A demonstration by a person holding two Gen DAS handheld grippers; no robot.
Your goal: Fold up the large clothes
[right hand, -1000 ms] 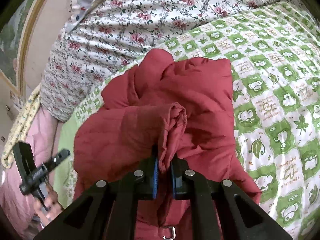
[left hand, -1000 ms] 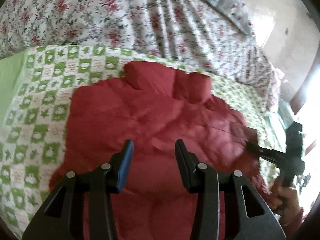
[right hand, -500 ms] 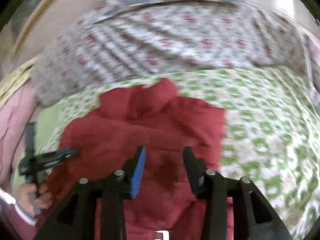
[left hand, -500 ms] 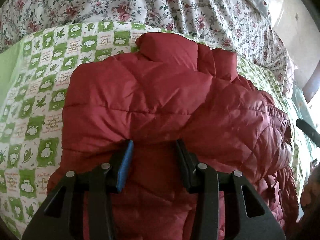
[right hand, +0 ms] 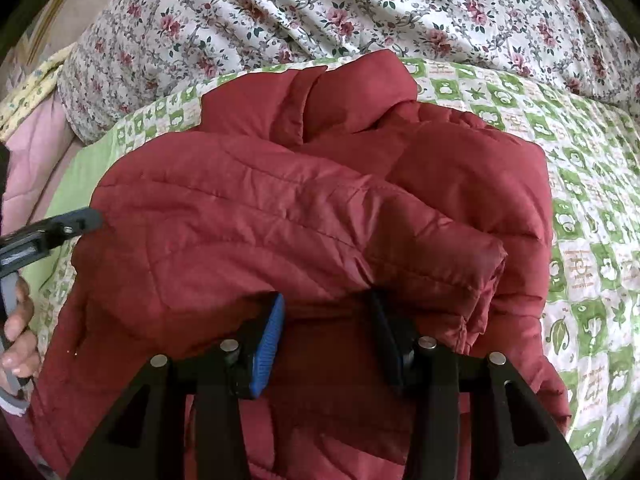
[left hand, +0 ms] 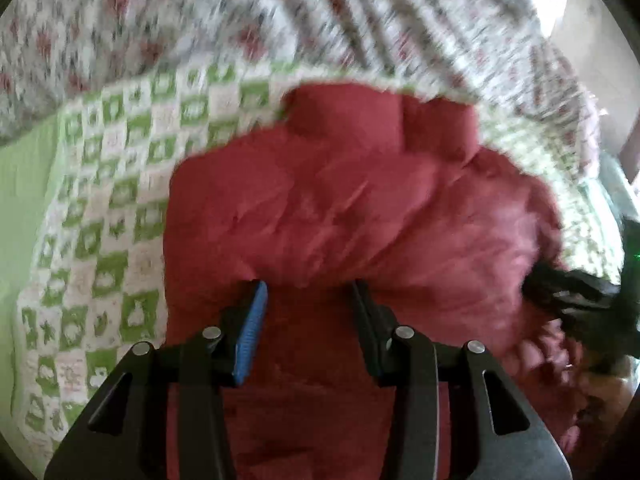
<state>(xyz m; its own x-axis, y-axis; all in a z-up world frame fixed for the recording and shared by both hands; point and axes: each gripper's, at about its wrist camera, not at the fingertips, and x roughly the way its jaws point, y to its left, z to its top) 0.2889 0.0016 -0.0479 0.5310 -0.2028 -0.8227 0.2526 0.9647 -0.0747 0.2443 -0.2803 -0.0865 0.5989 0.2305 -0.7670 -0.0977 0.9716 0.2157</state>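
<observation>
A dark red quilted jacket lies spread on the bed, directly ahead of and beneath both claws. In the right wrist view a padded sleeve lies folded across the body of the jacket, its cuff end just ahead of the right claw's far finger, and the stand-up collar sits at the far edge, well beyond the tips.

The right claw is spread, its blue pad and the black finger opposite standing apart with only the jacket's surface showing in the gap; the pads press on nothing. The left claw is likewise spread over the lower part of the jacket, nothing pinched between its fingers; that view is smeared by blur, so fine detail of the cloth is lost.

Off to the left of the right claw, the left claw's tip meets the jacket's side edge, with the person's hand gripping its handle.

Under the jacket lies a green-and-white checked blanket, which shows to the right of the right claw. Beyond both claws, past the collar, a floral quilt is bunched across the bed.
</observation>
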